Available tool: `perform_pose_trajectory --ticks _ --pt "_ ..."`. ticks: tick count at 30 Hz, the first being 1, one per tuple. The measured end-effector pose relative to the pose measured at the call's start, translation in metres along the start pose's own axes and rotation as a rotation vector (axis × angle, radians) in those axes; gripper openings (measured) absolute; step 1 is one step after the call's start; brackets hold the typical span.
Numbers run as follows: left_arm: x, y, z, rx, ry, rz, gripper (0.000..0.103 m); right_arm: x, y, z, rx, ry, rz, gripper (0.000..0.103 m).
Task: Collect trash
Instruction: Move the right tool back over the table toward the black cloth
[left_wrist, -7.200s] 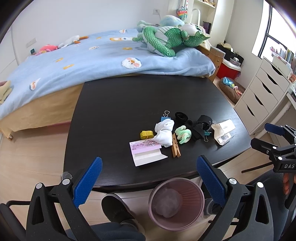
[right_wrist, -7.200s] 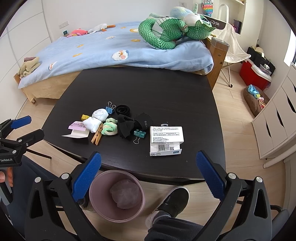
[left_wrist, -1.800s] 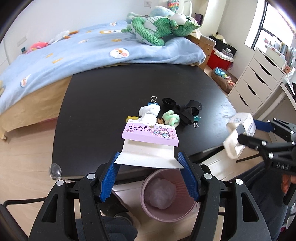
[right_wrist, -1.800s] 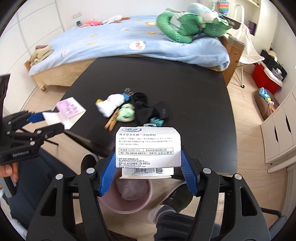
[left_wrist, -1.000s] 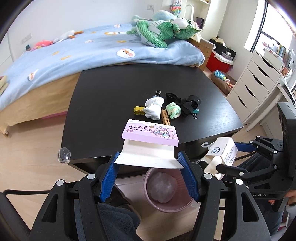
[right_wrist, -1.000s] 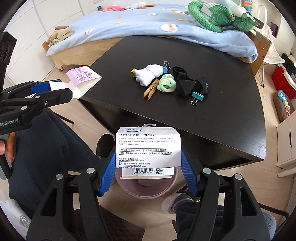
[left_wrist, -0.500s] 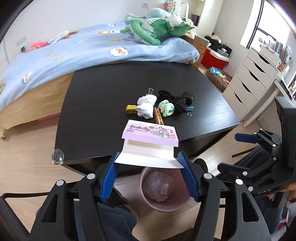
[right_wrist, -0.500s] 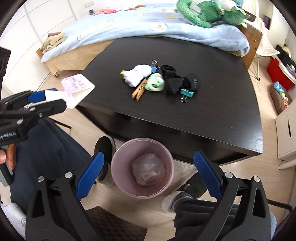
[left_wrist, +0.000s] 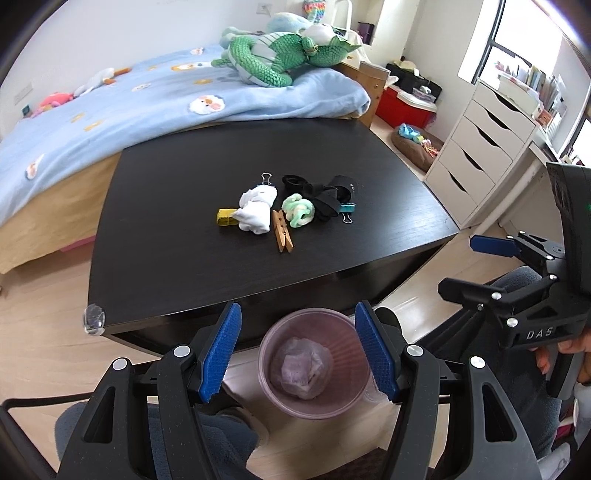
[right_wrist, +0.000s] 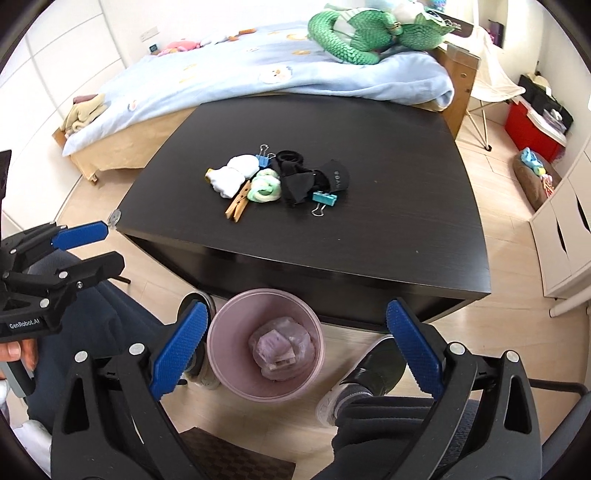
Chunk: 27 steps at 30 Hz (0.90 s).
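Down on the floor by the table's front edge stands the pink bin (left_wrist: 269, 354) (right_wrist: 225, 350). It holds a crumpled plastic bag (left_wrist: 301, 367) and a pink card (right_wrist: 279, 349) on top of it. My left gripper (left_wrist: 298, 317) (right_wrist: 110, 245) hovers over the bin, open, with nothing between its blue pads. My right gripper (right_wrist: 297, 314) (left_wrist: 460, 264) also hangs above the bin, open wide and empty. On the black table (left_wrist: 184, 258) (right_wrist: 388, 221) lies a cluster: a white sock (left_wrist: 256, 210), a wooden clothespin (left_wrist: 282, 234), a green bundle (left_wrist: 298, 210), black socks (left_wrist: 328, 199) and binder clips.
The person's legs and shoes (right_wrist: 373, 365) sit beside the bin. A bed with a blue quilt (left_wrist: 147, 99) and a green plush toy runs behind the table. White drawers (left_wrist: 480, 147) stand at the right. A dark mat (right_wrist: 236, 454) lies on the floor below the grippers.
The pink card has left my left gripper's jaws and lies in the bin. The white box dropped from my right gripper, whose jaws opened wide. Both grippers drifted slightly.
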<state>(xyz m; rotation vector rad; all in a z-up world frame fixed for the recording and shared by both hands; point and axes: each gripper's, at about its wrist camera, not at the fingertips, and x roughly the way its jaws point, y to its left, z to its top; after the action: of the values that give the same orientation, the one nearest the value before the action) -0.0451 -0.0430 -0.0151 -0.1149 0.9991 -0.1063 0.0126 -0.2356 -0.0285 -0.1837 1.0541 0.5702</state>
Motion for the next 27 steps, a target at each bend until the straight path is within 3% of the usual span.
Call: perform_pose_trajectory --ticks 2,4,15,27 --pt "0.001 0.0 0.0 -0.001 0.005 -0.005 0.065 -0.002 -0.003 0.0 0.008 -0.004 0.0 0.096" --pt "0.0 0.0 0.001 -0.008 -0.013 0.004 0.09 -0.003 -0.004 0.0 0.011 -0.008 0.0 0.096" --pt "-0.002 0.007 0.006 -0.029 -0.043 0.031 0.095 -0.004 -0.007 0.001 0.025 -0.018 0.0 0.096" --pt "-0.001 0.017 0.017 -0.055 -0.059 0.017 0.095 -0.001 -0.008 0.025 0.016 -0.035 -0.001 0.096"
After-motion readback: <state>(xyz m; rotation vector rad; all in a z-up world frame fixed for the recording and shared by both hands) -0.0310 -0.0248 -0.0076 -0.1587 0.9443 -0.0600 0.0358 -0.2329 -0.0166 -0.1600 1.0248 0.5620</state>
